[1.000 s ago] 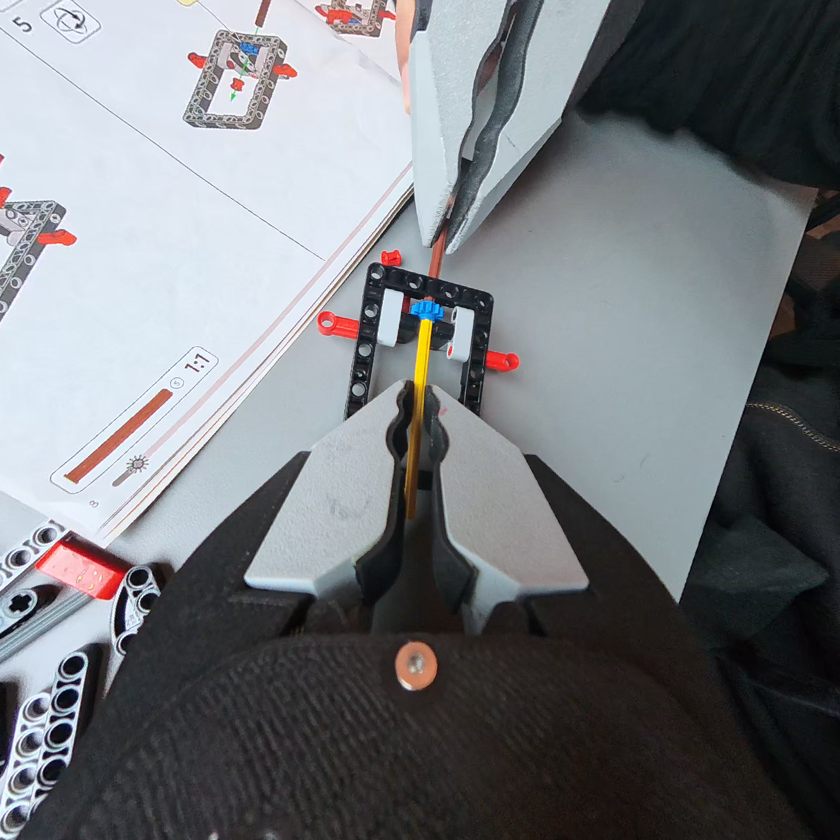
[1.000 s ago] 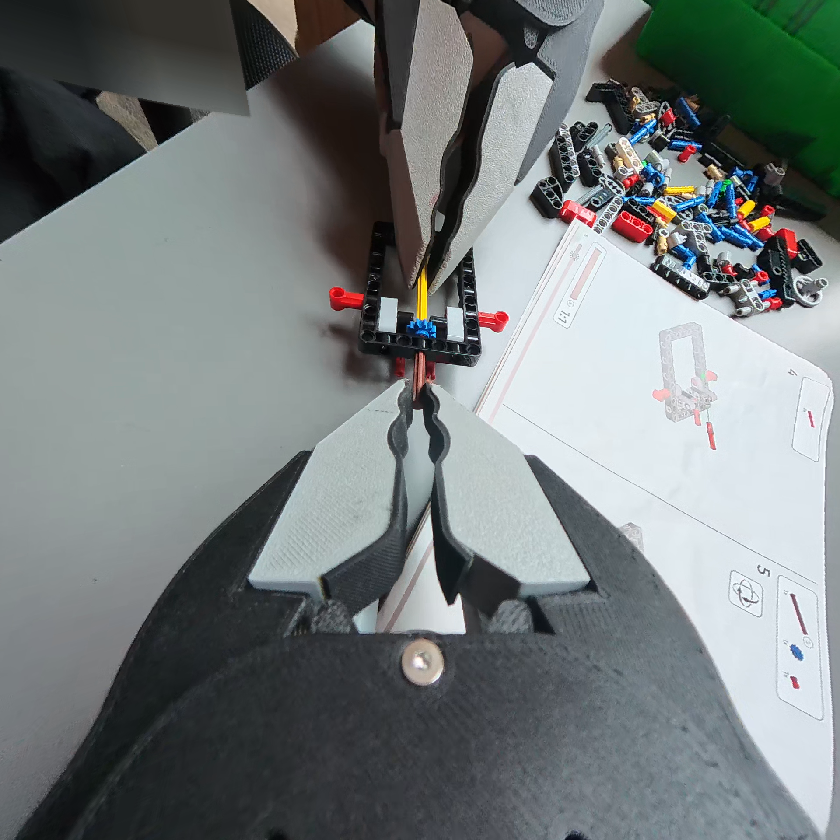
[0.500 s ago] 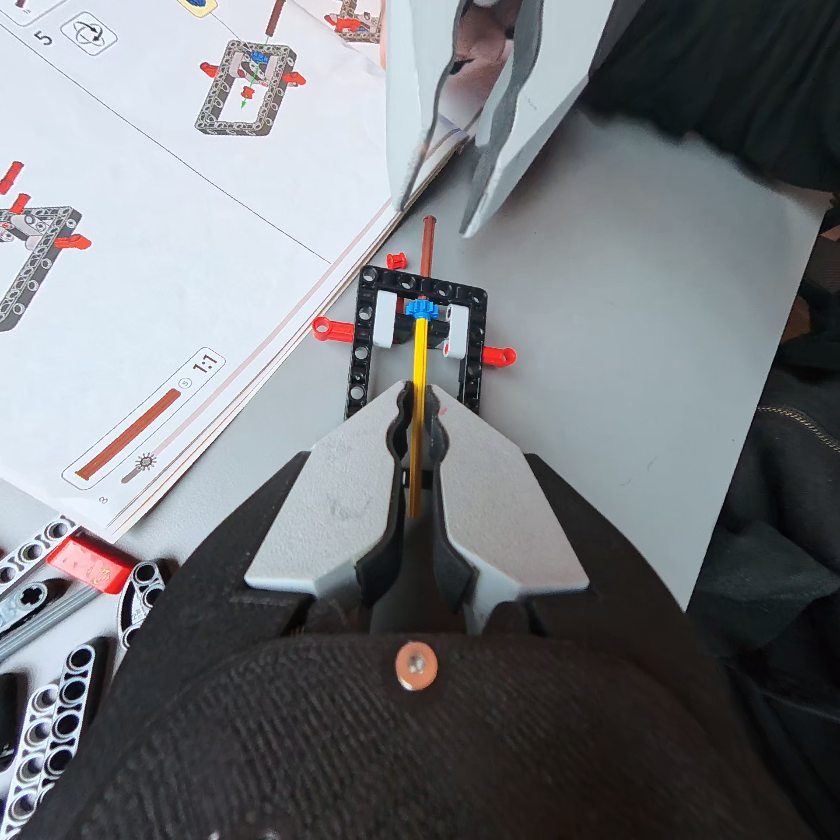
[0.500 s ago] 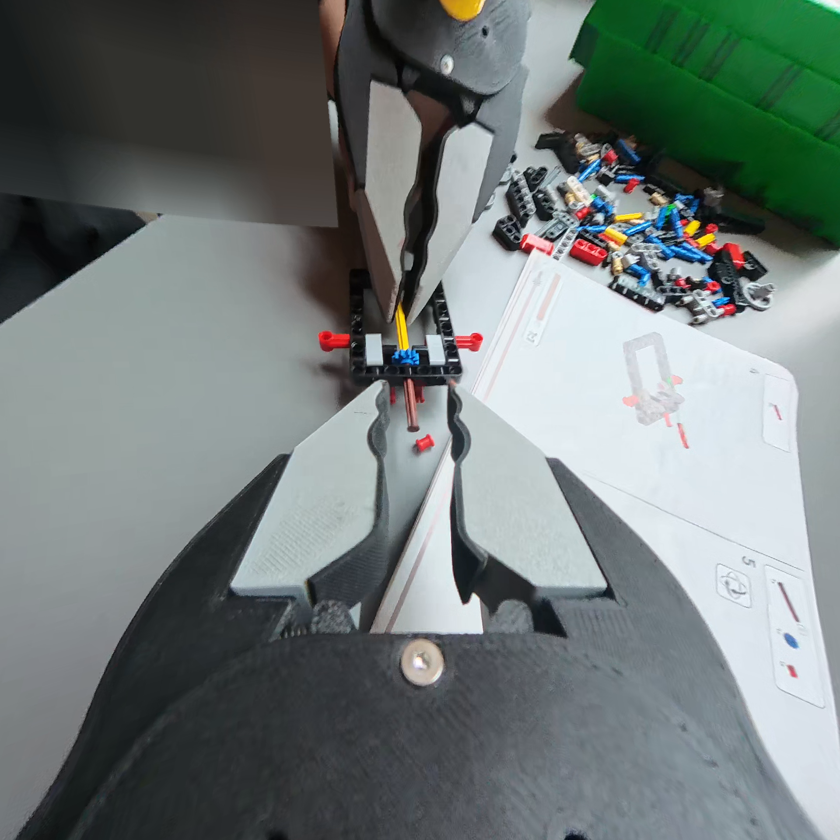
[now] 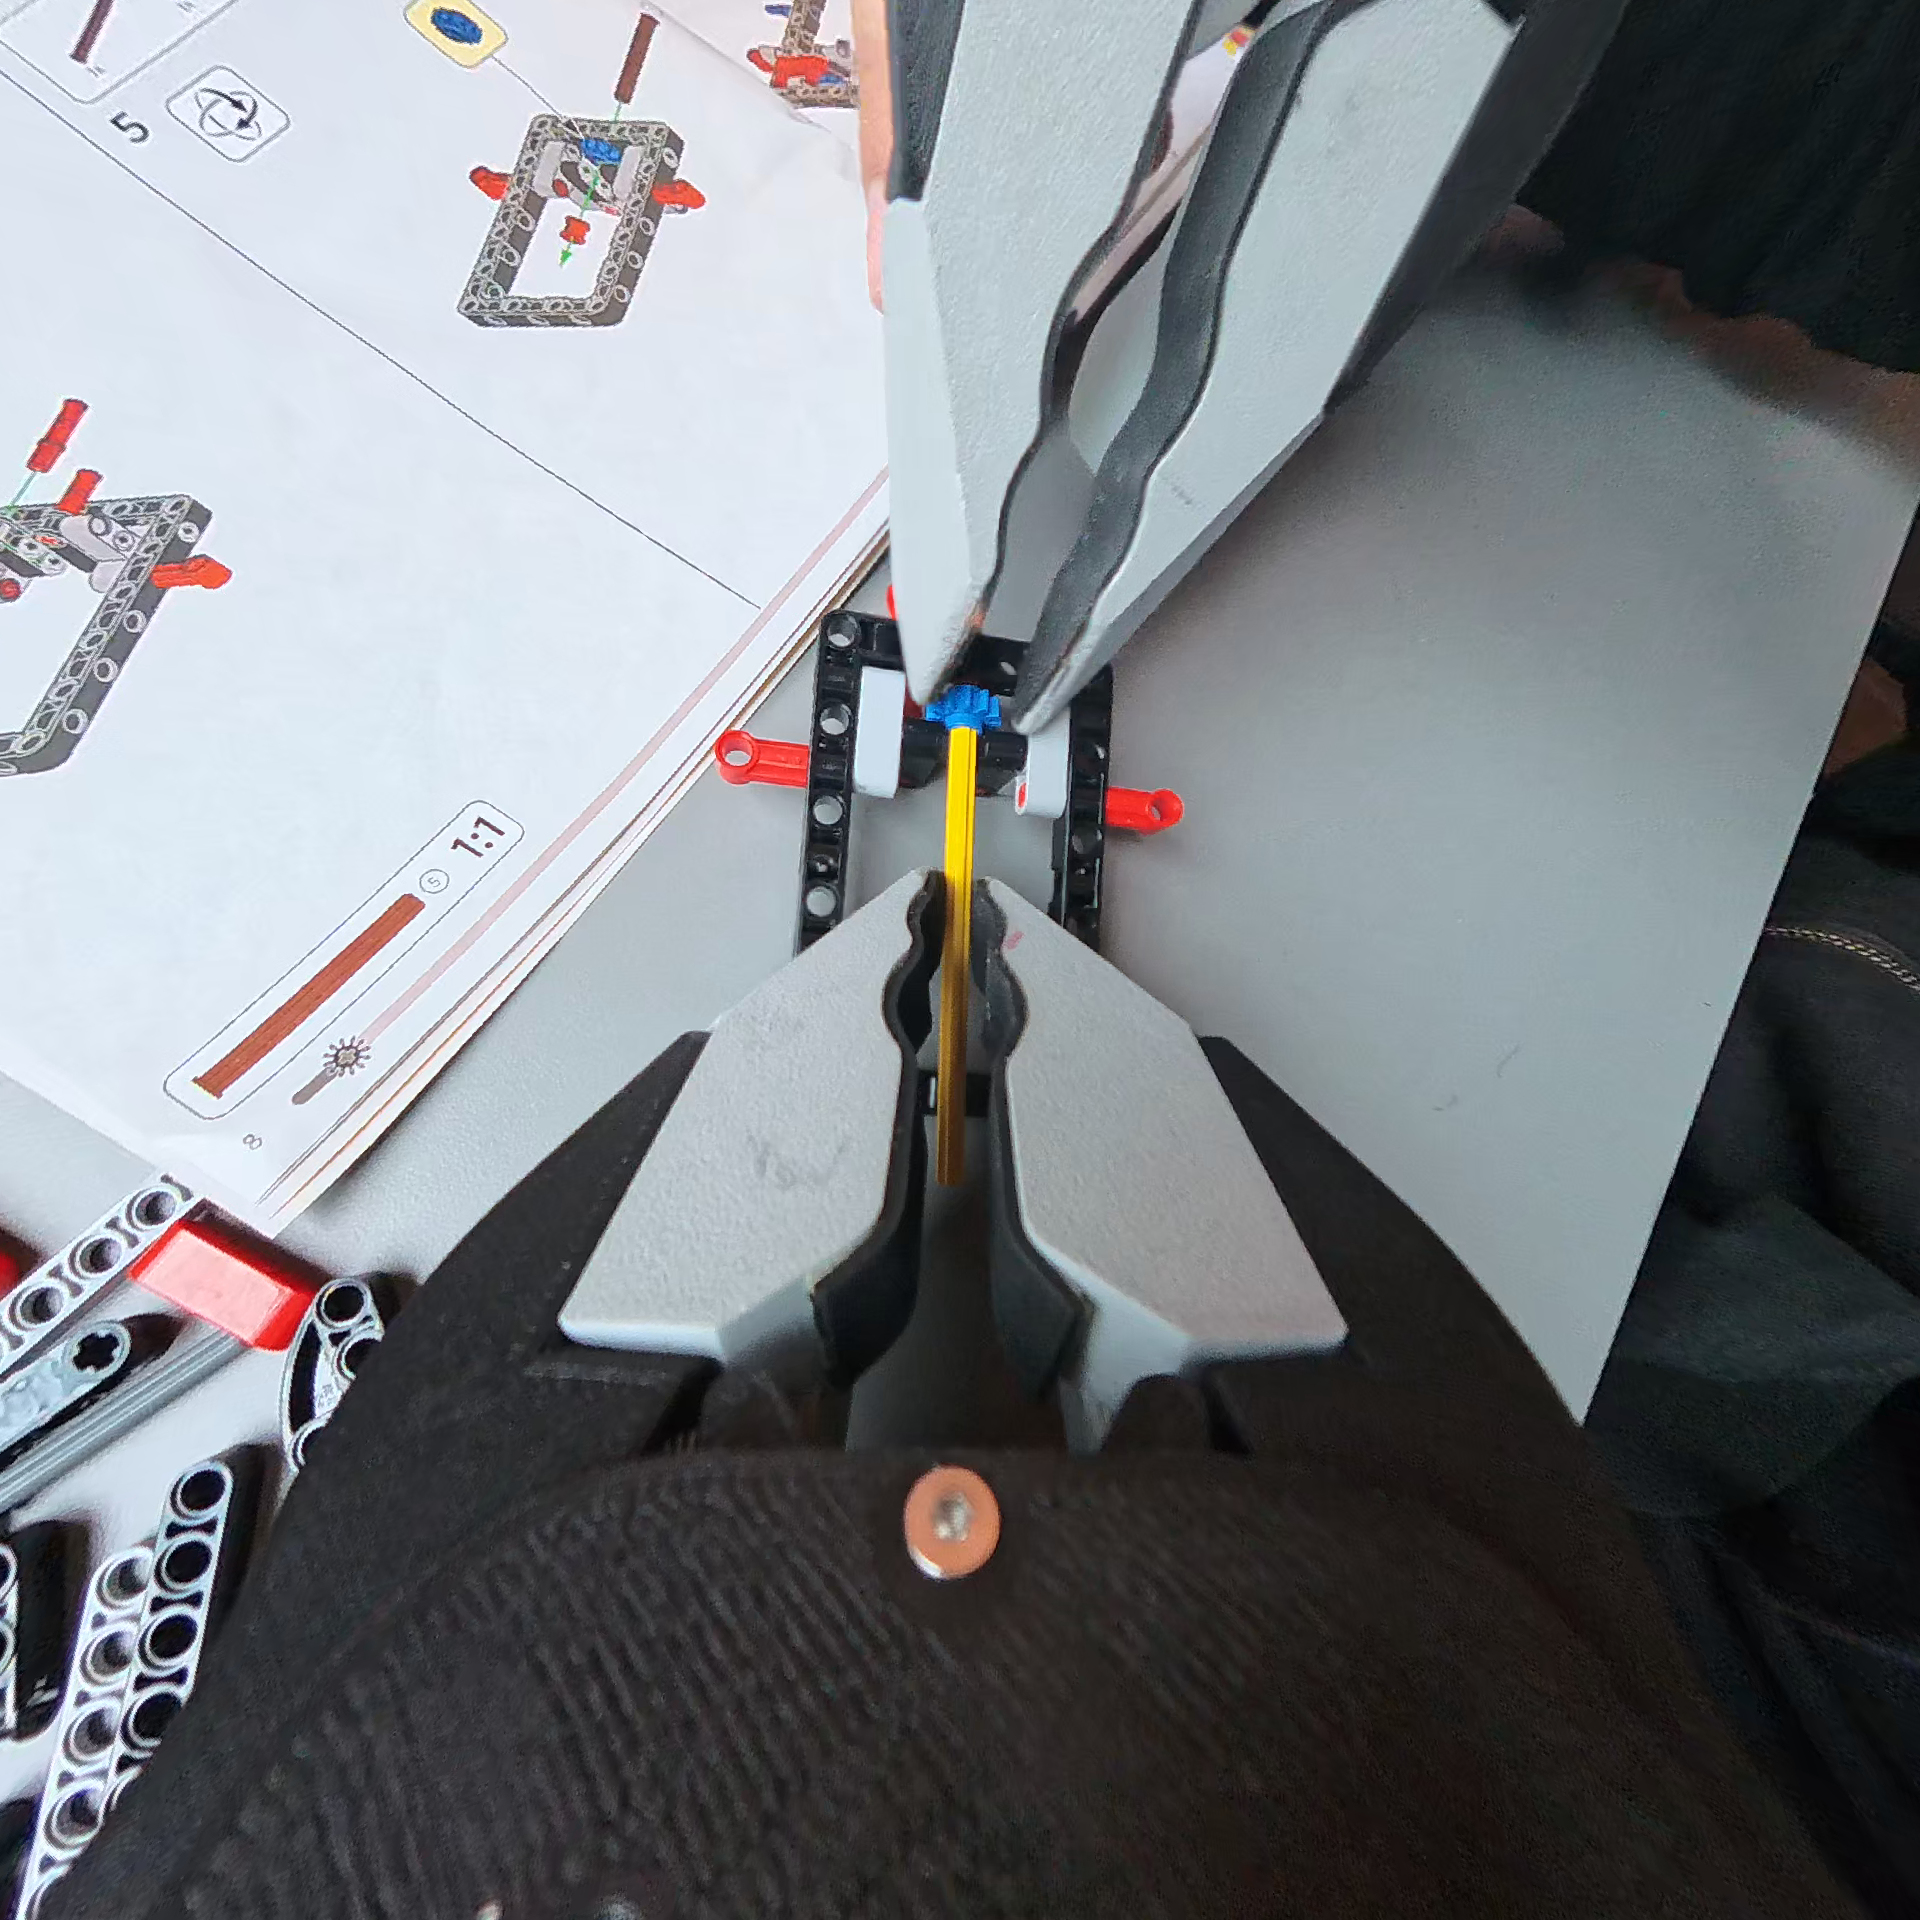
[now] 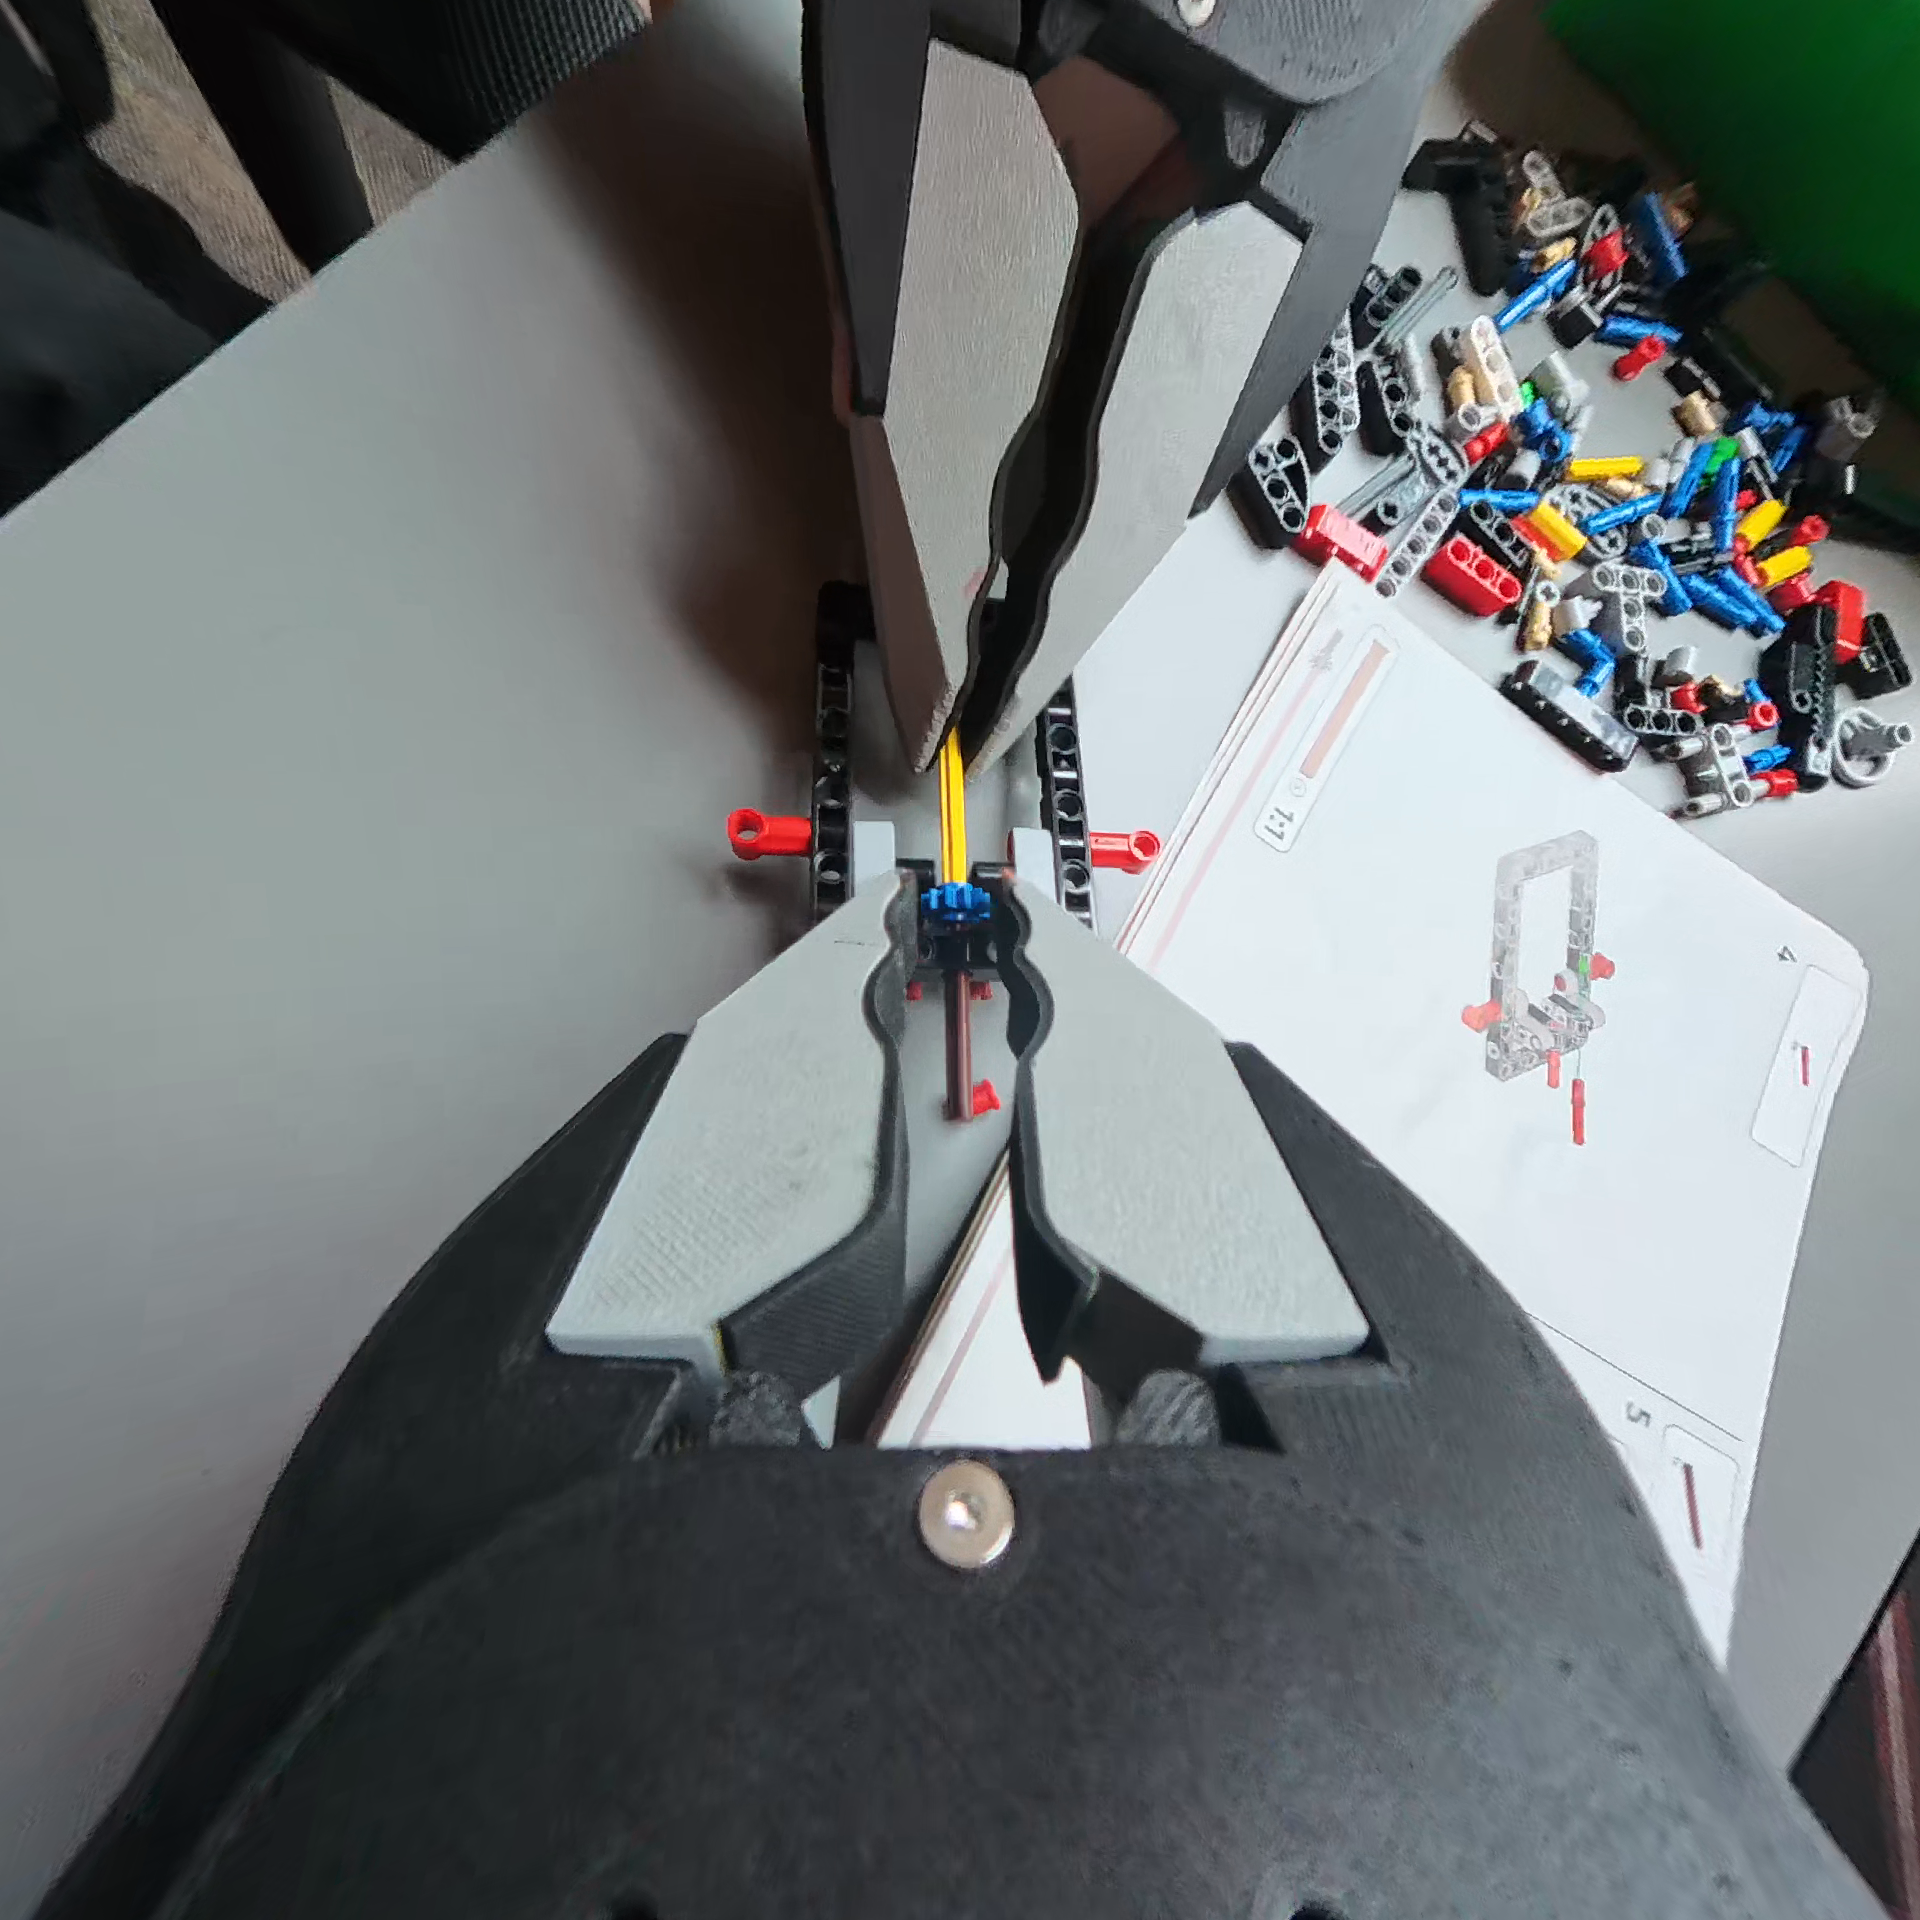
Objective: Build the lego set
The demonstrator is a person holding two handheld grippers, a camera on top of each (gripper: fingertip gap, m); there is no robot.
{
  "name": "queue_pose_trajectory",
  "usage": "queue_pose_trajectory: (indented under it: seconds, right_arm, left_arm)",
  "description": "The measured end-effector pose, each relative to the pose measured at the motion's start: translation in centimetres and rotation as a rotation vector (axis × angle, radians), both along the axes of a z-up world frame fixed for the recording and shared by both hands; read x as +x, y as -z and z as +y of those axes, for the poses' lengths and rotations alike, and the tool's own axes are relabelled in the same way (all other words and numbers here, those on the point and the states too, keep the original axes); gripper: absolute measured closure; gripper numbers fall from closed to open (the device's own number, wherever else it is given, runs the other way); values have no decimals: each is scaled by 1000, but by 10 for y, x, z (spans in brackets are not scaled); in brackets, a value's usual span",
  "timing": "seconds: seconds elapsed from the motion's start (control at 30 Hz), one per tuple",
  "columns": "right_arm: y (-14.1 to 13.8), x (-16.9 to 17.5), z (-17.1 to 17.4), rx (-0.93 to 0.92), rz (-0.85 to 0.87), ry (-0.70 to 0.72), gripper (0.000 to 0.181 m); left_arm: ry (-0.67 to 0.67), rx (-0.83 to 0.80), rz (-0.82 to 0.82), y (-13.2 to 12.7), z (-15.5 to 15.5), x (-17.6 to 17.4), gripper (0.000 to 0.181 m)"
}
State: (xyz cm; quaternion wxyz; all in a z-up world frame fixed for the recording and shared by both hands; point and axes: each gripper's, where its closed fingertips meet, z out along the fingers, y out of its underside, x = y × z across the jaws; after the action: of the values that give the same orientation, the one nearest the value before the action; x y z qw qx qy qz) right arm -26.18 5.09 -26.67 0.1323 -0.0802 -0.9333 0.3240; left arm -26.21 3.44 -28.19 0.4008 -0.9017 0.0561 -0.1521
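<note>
Your left tool (image 5: 958, 894) is clamped on the yellow axle (image 5: 956, 831), which runs into the blue gear (image 5: 962, 707) inside the black frame (image 5: 828, 790) lying flat on the table (image 5: 1455, 831). Your right tool (image 6: 954, 902) stands parted, its tips on either side of the gear, the brown axle (image 6: 962, 1039) lying loose between its fingers. The instruction booklet (image 5: 364, 520) lies just beside the frame.

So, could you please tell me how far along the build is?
Early. Done: the black frame carries red pins and grey connectors. In hand: the left tool grips the yellow axle at the blue gear, which the open right tool straddles. Left: the loose pile.
</note>
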Motion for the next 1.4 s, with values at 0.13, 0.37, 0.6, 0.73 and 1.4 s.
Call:
queue_pose_trajectory:
  seconds: [0.13,0.37,0.6,0.73,1.4]
  right_arm:
    - [2,-1,1,58,-4,-22,172]
    - [3,0,1,107,-38,-58,172]
    - [4,0,1,216,-73,-123,173]
    - [4,0,2,267,-40,-149,174]
    - [4,-1,2,336,-15,-155,175]
  left_arm:
    - [-2,0,-1,0,0,0,179]
    - [-1,-3,1,1,0,0,179]
    - [-3,-5,-1,1,0,0,179]
    - [-4,-9,-18,1,0,-1,179]
    - [-9,1,-22,-1,-3,-1,178]
